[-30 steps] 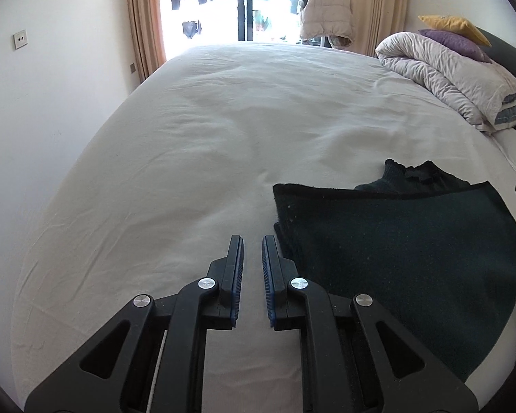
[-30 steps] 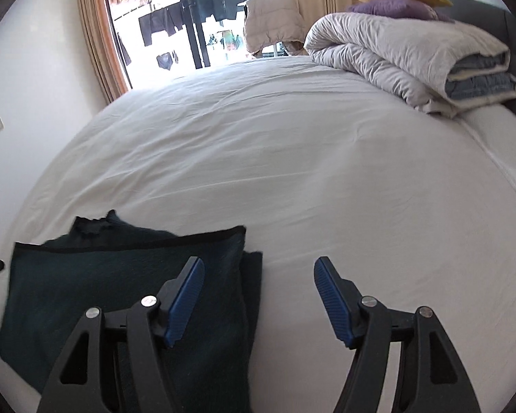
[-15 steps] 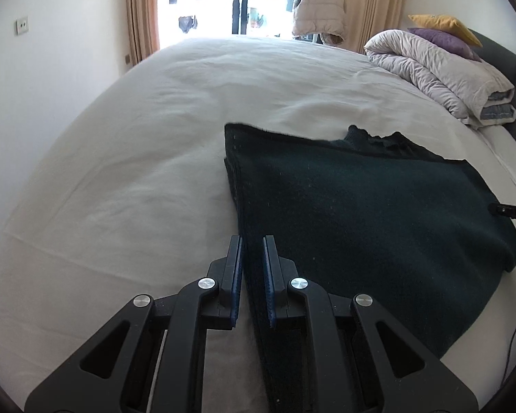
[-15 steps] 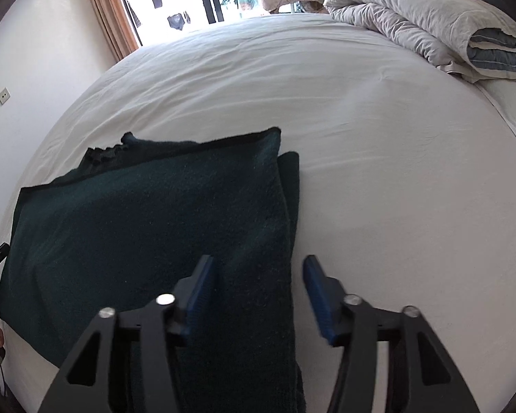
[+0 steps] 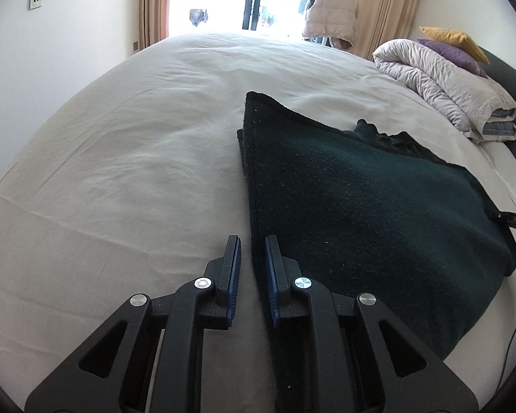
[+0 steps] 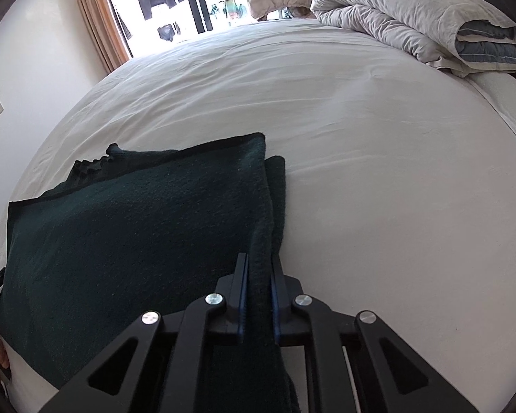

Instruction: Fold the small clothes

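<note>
Two grippers: both at the near edge of one dark garment, the landmark below.
Garment (image 5: 378, 206): dark green, nubbly knit, folded into a flat slab with rough corners; ribbed part bunched at its far edge; lies on the bed sheet.
Bed sheet (image 5: 137, 158): white, smooth, lightly creased; under and around the garment.
Left gripper (image 5: 251, 258): black arms, blue ridged pads; jaws nearly closed with a narrow gap; the garment's left edge runs into that gap, but whether the pads bite it I cannot tell.
Right gripper (image 6: 259, 275): same build; pads pressed against a raised ridge of the garment's (image 6: 137, 241) right edge, cloth pinched between them.
Duvet (image 6: 419, 20): pale grey, puffy, rolled; on the sheet (image 6: 378, 137) well beyond the garment's right side.
Cushions (image 5: 447, 46): one yellow, one purple; on top of the duvet (image 5: 440, 82).
Curtains (image 5: 154, 3): tan, pleated; far behind the garment, framing a bright window.
</note>
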The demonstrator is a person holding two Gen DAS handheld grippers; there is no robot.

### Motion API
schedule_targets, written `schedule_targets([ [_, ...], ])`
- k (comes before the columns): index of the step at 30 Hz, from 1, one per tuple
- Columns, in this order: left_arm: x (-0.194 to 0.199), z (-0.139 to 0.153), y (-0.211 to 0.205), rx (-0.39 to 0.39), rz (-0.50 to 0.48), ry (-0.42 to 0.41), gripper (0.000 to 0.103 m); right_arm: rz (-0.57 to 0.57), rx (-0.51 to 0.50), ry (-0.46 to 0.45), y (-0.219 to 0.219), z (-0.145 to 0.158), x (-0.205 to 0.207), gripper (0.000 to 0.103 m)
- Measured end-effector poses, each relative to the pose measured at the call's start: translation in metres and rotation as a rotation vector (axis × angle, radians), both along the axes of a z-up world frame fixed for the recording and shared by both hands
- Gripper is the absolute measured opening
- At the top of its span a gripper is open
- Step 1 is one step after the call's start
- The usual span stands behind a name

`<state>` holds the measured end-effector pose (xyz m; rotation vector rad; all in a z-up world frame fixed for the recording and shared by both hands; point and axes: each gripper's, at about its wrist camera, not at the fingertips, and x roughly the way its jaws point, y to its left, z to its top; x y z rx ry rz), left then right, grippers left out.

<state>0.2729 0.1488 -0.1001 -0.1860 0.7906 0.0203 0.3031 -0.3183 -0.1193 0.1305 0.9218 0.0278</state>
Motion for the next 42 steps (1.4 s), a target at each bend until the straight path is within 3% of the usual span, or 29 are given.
schedule_targets([
  [4,-0.005,0.005,0.004,-0.026,0.008,-0.038,0.014,-0.041,0.027,-0.015,-0.008,-0.002,-0.002,0.008],
  [14,0.002,-0.006,0.013,-0.095,0.009,-0.028,0.014,-0.091,0.071,-0.014,-0.018,-0.01,0.005,0.008],
  [15,0.0,-0.004,0.012,-0.091,0.012,-0.034,0.014,-0.103,0.073,-0.017,-0.021,-0.007,0.003,0.016],
  [16,-0.002,0.0,0.012,-0.078,0.022,-0.042,0.014,-0.13,0.06,-0.019,-0.024,-0.002,0.001,0.033],
  [18,-0.012,0.016,0.007,-0.031,0.04,-0.095,0.014,-0.203,0.006,-0.075,-0.027,0.017,-0.012,0.049],
  [20,-0.022,0.038,-0.005,0.024,0.017,-0.178,0.014,-0.245,-0.039,-0.165,-0.023,0.04,-0.025,0.049],
  [23,-0.018,0.059,-0.036,0.12,-0.078,-0.231,0.014,-0.081,0.092,-0.206,0.006,0.06,-0.022,0.049],
  [26,0.004,0.053,-0.064,0.196,-0.135,-0.171,0.014,0.106,0.17,-0.177,0.056,0.06,-0.007,0.049],
  [28,0.02,0.034,-0.07,0.241,-0.123,-0.089,0.014,0.169,0.212,-0.139,0.083,0.046,0.007,0.049],
  [30,0.032,0.007,-0.063,0.223,-0.109,0.019,0.014,0.199,0.215,-0.096,0.099,0.026,0.022,0.049],
  [32,0.027,-0.006,-0.052,0.175,-0.11,-0.006,0.014,0.169,0.203,-0.054,0.1,0.004,0.036,0.049],
  [33,0.026,-0.008,-0.047,0.162,-0.114,-0.012,0.014,0.146,0.224,-0.052,0.093,-0.004,0.042,0.042],
  [36,0.028,-0.013,-0.041,0.137,-0.128,-0.011,0.014,0.061,0.302,-0.071,0.058,-0.011,0.055,0.007],
  [37,0.028,-0.015,-0.039,0.124,-0.129,-0.014,0.014,0.026,0.317,-0.067,0.043,-0.015,0.06,0.0],
  [39,0.027,-0.017,-0.036,0.103,-0.13,-0.022,0.014,-0.031,0.318,-0.066,0.017,-0.021,0.066,0.0],
  [41,0.028,-0.019,-0.032,0.07,-0.131,-0.029,0.014,-0.018,0.439,-0.064,-0.003,-0.026,0.069,0.0],
  [42,0.03,-0.02,-0.031,0.05,-0.131,-0.027,0.014,-0.024,0.437,-0.067,-0.007,-0.024,0.066,0.0],
])
